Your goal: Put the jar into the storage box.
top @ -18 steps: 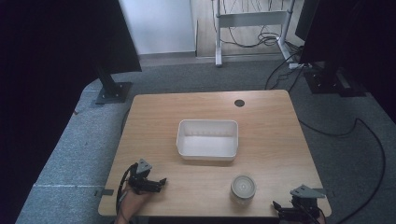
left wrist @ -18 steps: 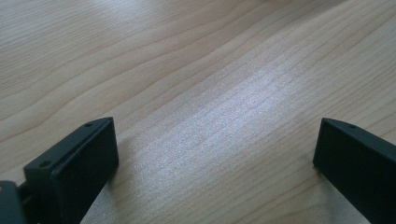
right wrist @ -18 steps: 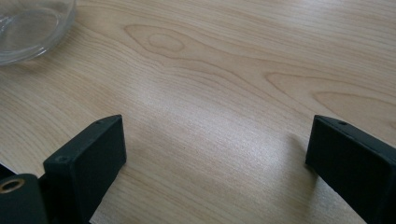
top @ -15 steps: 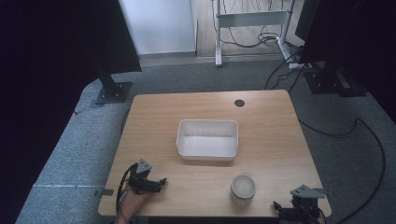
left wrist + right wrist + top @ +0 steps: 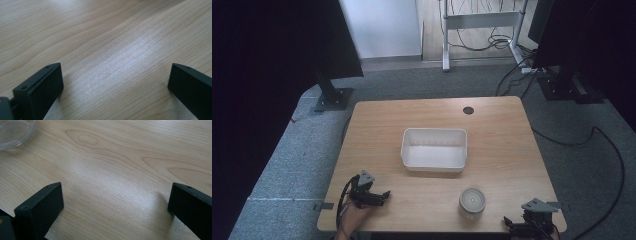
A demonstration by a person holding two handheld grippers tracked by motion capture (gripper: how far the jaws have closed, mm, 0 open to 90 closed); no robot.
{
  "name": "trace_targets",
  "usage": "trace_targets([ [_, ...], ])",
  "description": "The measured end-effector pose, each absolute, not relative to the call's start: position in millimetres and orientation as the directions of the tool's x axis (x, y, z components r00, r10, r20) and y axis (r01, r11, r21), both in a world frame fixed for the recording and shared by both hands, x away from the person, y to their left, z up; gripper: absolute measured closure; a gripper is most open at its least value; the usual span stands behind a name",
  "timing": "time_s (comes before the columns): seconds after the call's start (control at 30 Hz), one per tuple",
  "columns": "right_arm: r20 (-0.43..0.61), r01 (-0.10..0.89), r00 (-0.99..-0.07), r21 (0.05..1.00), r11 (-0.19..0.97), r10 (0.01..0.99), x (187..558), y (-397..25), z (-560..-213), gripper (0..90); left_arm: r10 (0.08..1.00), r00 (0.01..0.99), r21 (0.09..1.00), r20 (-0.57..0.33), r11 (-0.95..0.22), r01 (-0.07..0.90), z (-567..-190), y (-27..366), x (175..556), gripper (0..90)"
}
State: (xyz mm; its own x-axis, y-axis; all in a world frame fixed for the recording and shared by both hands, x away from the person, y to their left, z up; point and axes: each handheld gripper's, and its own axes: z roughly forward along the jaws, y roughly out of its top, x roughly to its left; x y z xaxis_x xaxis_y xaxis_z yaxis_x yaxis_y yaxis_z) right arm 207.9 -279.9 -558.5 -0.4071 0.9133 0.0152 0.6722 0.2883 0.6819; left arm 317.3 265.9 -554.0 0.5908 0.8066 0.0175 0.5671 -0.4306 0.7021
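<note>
A white rectangular tub (image 5: 434, 149) sits empty in the middle of the wooden table (image 5: 502, 140). A small clear round jar (image 5: 472, 201) stands near the front edge, right of centre; its glass base (image 5: 15, 131) shows at the top left of the right gripper view. My left gripper (image 5: 379, 196) rests at the front left corner, open, its jaws wide apart over bare wood (image 5: 115, 75). My right gripper (image 5: 519, 226) lies at the front right corner, also open with nothing between its jaws (image 5: 116, 200), to the right of the jar.
A round cable hole (image 5: 468, 110) marks the table's far side. Black stands (image 5: 332, 95) (image 5: 562, 82) flank the table on grey carpet, with cables (image 5: 607, 150) trailing on the right. A white desk frame (image 5: 479, 22) stands behind.
</note>
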Motion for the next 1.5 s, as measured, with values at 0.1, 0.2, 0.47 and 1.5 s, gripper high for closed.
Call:
trace_targets([
  [0.1,0.015,0.673,-0.407,0.681,0.288,0.913,208,-280,-558,0.0,0.807,0.591,0.702,0.017,-0.431,0.567,-554,266,317,0.0],
  [0.2,0.016,0.674,-0.407,0.680,0.288,0.913,208,-280,-558,0.0,0.807,0.591,0.702,0.017,-0.430,0.567,-554,266,317,0.0],
  [0.47,0.017,0.675,-0.409,0.679,0.290,0.912,208,-280,-558,0.0,0.807,0.591,0.702,0.017,-0.430,0.567,-554,266,317,0.0],
  [1.5,0.056,0.628,-0.449,0.729,0.271,0.892,199,-270,-539,3.2,0.806,0.591,0.703,0.017,-0.430,0.567,-554,266,317,0.0],
])
